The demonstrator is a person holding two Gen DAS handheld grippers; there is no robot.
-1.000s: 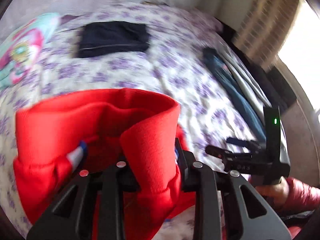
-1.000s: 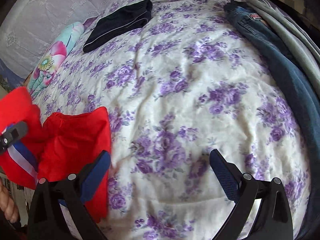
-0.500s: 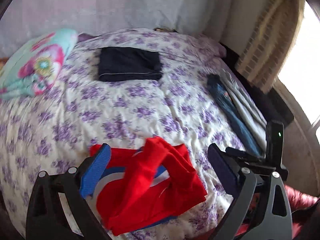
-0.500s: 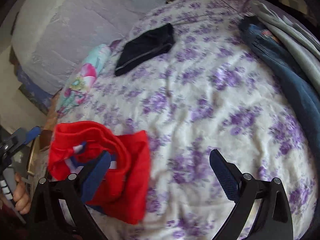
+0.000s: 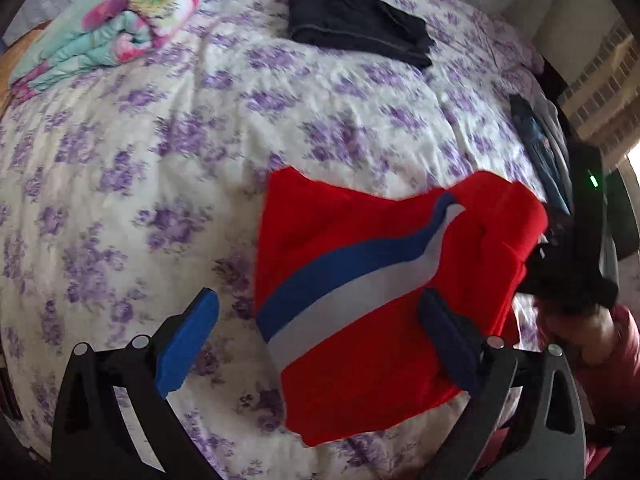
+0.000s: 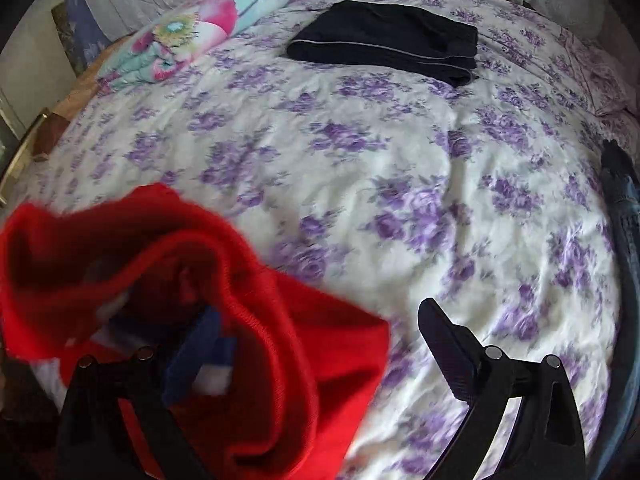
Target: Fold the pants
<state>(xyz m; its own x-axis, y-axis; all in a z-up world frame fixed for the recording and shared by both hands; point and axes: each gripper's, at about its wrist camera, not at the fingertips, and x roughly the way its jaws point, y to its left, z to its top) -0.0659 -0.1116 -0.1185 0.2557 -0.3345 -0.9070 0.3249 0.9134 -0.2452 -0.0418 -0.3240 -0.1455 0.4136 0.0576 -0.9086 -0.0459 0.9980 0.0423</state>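
The red pants (image 5: 360, 264), with a blue and a white side stripe, lie partly spread on the flowered bedspread (image 5: 160, 152). My left gripper (image 5: 320, 344) hovers over their near end, open wide, its pads off the cloth. In the right wrist view the pants (image 6: 260, 320) are bunched at the lower left. My right gripper (image 6: 320, 352) is open there, with red folds lapping around its left finger. In the left wrist view that right gripper (image 5: 576, 256) shows at the pants' raised right end, held by a hand in a red sleeve.
Folded black pants (image 6: 388, 44) lie at the far side of the bed. A folded floral blanket (image 6: 192, 28) sits at the far left. Blue jeans (image 6: 624, 208) and a grey garment run along the right edge. A curtain and window are beyond on the right.
My left gripper let go of the lifted red pants and opened wide; the pants now lie on the bed. My right gripper swung left onto their bunched end.
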